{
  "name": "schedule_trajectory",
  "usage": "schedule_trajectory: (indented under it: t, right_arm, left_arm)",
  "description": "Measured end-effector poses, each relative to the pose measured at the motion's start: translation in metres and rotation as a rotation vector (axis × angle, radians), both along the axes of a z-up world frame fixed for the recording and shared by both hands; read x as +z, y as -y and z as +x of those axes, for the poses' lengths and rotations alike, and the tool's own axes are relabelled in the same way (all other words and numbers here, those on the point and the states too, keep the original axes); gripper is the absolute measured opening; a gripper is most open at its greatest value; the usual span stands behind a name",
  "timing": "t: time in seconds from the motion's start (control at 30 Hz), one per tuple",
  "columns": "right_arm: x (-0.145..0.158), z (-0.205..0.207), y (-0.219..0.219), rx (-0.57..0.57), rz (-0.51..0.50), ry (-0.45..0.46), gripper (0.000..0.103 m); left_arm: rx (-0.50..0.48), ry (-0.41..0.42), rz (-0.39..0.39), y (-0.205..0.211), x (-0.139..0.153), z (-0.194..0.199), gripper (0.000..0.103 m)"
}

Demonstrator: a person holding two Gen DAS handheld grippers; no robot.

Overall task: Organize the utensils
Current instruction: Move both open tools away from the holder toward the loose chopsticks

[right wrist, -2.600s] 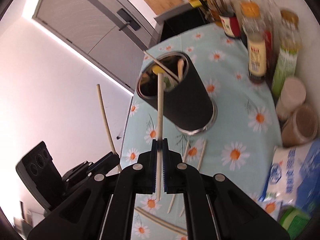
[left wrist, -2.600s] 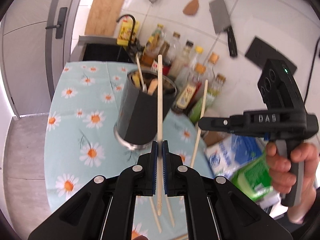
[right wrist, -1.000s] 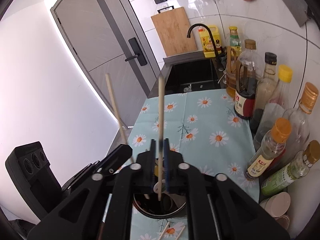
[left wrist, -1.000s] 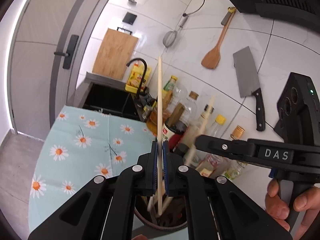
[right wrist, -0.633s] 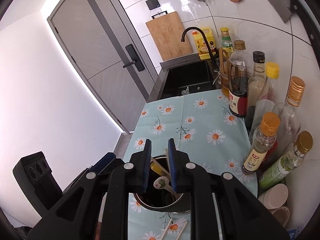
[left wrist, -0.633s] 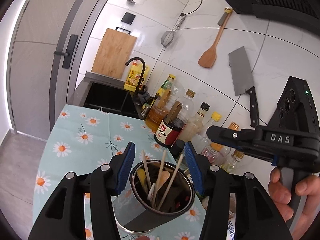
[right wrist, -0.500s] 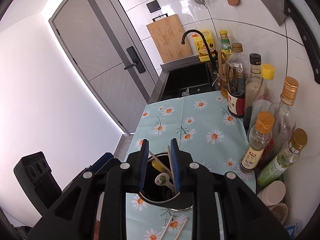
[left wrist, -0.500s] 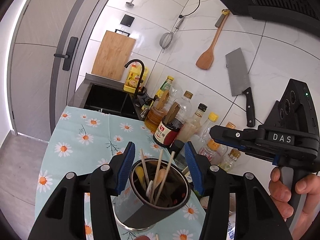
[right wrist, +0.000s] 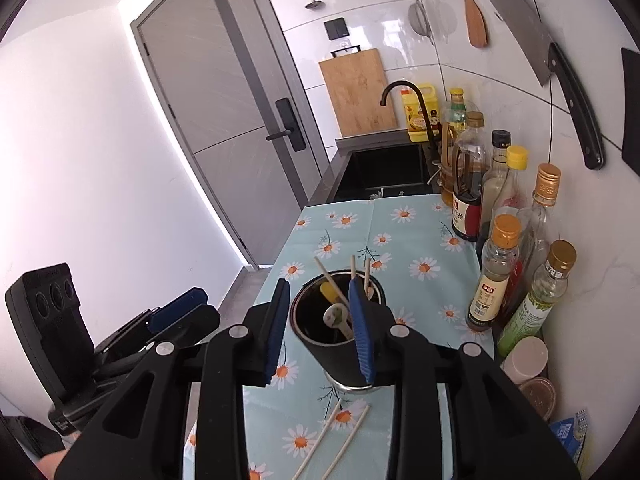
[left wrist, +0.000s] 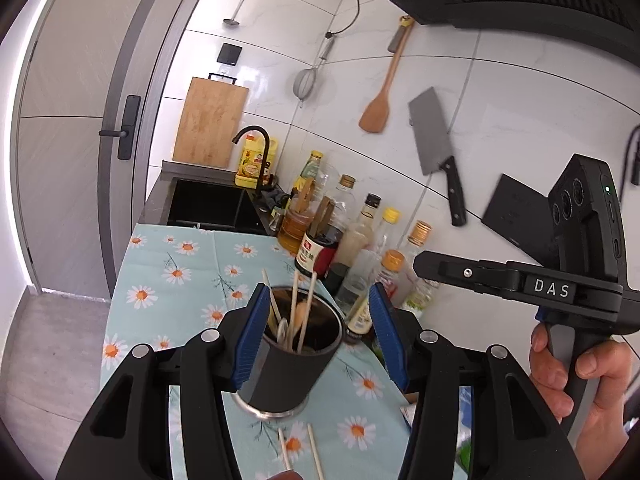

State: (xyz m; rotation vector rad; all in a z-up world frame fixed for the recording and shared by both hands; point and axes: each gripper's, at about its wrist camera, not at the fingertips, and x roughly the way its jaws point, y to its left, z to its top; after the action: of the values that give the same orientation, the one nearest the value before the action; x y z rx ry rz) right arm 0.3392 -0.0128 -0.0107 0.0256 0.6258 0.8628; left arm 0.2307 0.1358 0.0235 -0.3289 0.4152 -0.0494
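Black and cylindrical, the utensil holder point(left wrist: 294, 354) stands on the daisy-print bench point(right wrist: 404, 240) with several chopsticks point(left wrist: 304, 312) and a spoon point(right wrist: 338, 318) upright inside, framed by the wide-open, empty jaws of the left hand-held gripper point(left wrist: 316, 336) above it. The right hand-held gripper point(right wrist: 320, 330) is also parted and carries nothing, its blue pads straddling the holder's rim from above. Judging by these views, a drop into the holder is complete and the step in hand is turning to the next pickup. Two loose chopsticks point(right wrist: 332, 438) lie on the cloth just near of the holder's base, close together and roughly parallel. The next move likely calls for lowering a gripper toward that near pair, pinching one thin stick cleanly off the flat cloth, and lifting it upright to the holder. Sauce bottles point(right wrist: 500, 272) crowd the right edge.
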Motion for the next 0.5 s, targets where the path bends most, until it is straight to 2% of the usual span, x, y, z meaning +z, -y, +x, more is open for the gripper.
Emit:
schedule_trajectory:
  t: [0.2,0.5]
  right_arm:
    - [-0.006,-0.036,-0.005,0.076,-0.072,0.029,0.032]
    - [-0.044,-0.086,-0.033,0.205,-0.203,0.012,0.032]
  left_arm:
    - [0.005,-0.053,-0.02,-0.002,-0.001,-0.038,0.05]
    - [0.06,-0.14,-0.101,-0.026,-0.022,-0.098,0.05]
